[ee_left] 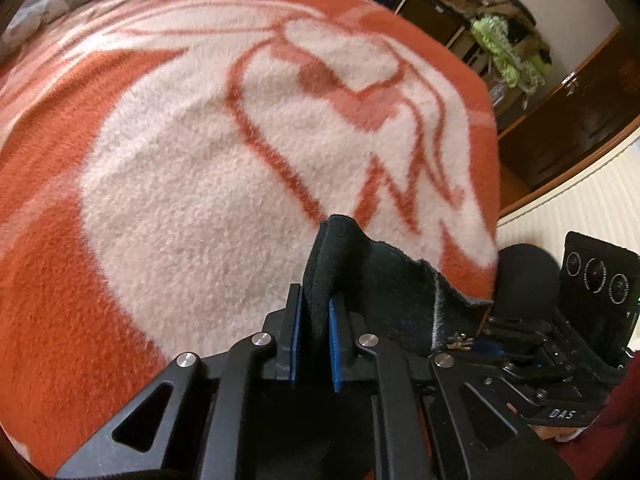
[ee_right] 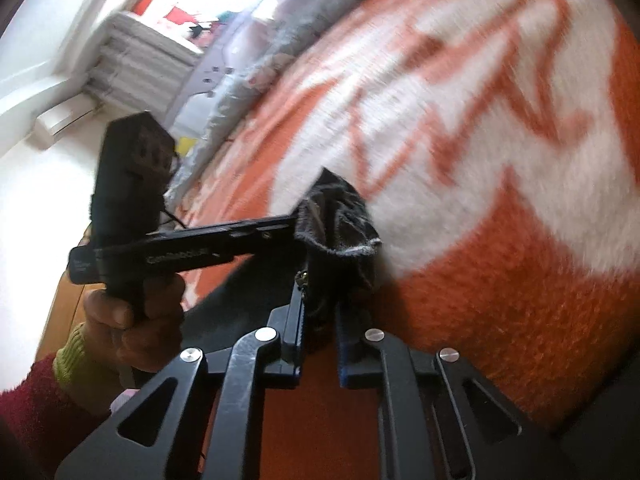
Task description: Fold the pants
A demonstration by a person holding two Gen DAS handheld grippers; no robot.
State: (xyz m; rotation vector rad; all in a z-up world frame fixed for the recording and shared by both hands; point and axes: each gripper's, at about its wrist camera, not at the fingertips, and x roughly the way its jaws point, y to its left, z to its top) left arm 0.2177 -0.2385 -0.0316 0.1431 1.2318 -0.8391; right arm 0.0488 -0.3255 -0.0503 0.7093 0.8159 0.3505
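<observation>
Over the near corner of the bed, both tools are clamped on the same dark garment. The left gripper [ee_left: 314, 336] has its blue pads [ee_left: 295, 340] pressed onto a thick fold of the black pants [ee_left: 384, 276]; the cloth bunches up between the fingers and trails off toward the other tool. The right gripper [ee_right: 320, 332] likewise pinches a gathered bit of pants [ee_right: 340, 220], near what looks like a zip or metal fastener, so I judge this to be the waist end, though blur in the right wrist view keeps me from being sure. The person's left hand [ee_right: 128, 320], in a red sleeve with a green cuff, grips the handle of the left tool. The two grips sit close together, which probably means the garment is being picked up by one edge so it can be spread out; no fold has been made yet by my reading. The orange and white blanket [ee_left: 180, 200] offers a broad flat stretch beyond the tools, bare of other things. Limits: the bed's edge falls away on the right in the left wrist view, toward a dark cabinet [ee_left: 560, 136] and a clothes pile [ee_left: 504, 48]; a grey pillow [ee_left: 40, 4] lies at the far corner.
</observation>
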